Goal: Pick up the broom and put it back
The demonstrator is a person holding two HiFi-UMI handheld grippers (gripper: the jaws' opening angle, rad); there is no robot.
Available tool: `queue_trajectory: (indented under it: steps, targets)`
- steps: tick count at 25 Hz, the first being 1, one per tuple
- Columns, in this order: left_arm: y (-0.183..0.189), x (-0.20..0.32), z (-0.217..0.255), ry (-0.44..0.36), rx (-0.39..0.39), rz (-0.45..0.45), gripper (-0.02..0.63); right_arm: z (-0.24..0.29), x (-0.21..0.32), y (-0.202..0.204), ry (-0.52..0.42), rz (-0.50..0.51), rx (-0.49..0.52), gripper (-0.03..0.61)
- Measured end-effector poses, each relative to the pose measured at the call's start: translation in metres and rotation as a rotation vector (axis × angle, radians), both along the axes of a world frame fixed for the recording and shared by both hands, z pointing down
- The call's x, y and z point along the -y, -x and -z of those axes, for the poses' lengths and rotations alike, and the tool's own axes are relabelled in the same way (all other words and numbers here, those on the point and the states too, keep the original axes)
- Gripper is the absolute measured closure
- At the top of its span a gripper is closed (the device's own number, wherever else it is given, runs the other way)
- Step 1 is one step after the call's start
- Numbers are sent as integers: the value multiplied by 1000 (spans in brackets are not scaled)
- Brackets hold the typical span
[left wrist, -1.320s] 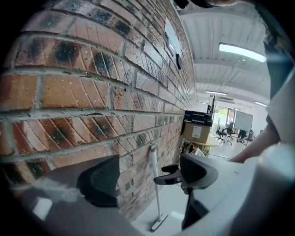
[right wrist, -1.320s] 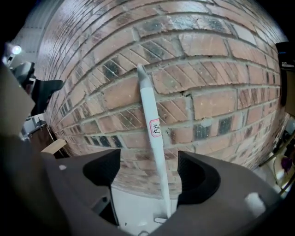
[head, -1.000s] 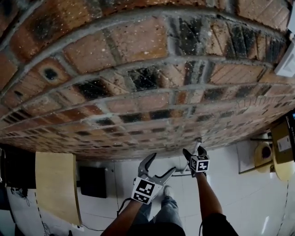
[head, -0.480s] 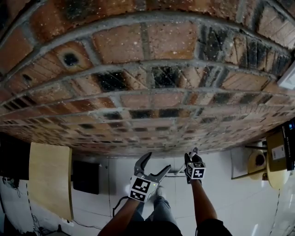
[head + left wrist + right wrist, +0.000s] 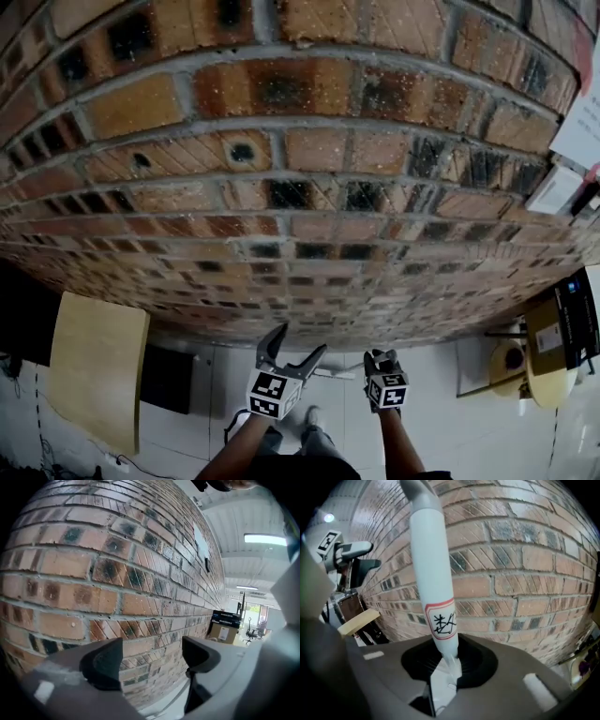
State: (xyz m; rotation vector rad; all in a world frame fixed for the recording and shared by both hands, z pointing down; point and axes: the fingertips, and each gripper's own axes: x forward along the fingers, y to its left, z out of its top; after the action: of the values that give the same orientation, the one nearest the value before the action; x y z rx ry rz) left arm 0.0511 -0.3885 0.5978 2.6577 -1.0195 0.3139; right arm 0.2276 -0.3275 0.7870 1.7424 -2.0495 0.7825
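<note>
The broom shows as a pale grey-white handle (image 5: 431, 573) with a red-edged label, rising out of my right gripper's jaws in front of the brick wall. My right gripper (image 5: 443, 667) has just been closing, and its pads now press on the handle's lower end. In the head view that gripper (image 5: 382, 359) is low and right of centre. My left gripper (image 5: 286, 349) hangs beside it, to its left, open. Only the brick wall shows between the left gripper's (image 5: 152, 660) fingers. The broom's head is hidden.
A brick wall (image 5: 300, 187) fills most of the view, close ahead. A pale wooden board (image 5: 94, 366) and a black box (image 5: 169, 375) stand at its foot on the left. A cardboard box (image 5: 562, 328) and a round stool (image 5: 511, 361) stand on the white tile floor at right.
The right gripper's jaws have shut on the broom handle. Both grippers have moved lower and to the left in the head view, and more of the wall's upper part shows.
</note>
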Motion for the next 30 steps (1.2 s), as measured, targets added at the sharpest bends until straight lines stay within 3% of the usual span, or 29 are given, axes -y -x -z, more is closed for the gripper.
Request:
queue_trajectory:
  steps: [6, 11, 17, 23, 26, 30]
  targets:
    - [46, 1, 41, -74, -37, 70, 215, 107, 13, 41, -164, 31, 3, 499]
    - [87, 3, 84, -124, -97, 152, 215, 212, 24, 76, -375, 50, 7, 506]
    - [132, 20, 152, -284, -68, 242, 216, 327, 50, 116, -590, 77, -15, 515]
    - [167, 11, 190, -375, 27, 314, 216, 405, 36, 145, -728, 32, -28, 522]
    - [182, 8, 212, -409, 2, 340, 216, 437, 29, 158, -809, 21, -56, 522]
    - [192, 4, 229, -417, -51, 341, 221, 451, 22, 170, -828, 15, -83, 522]
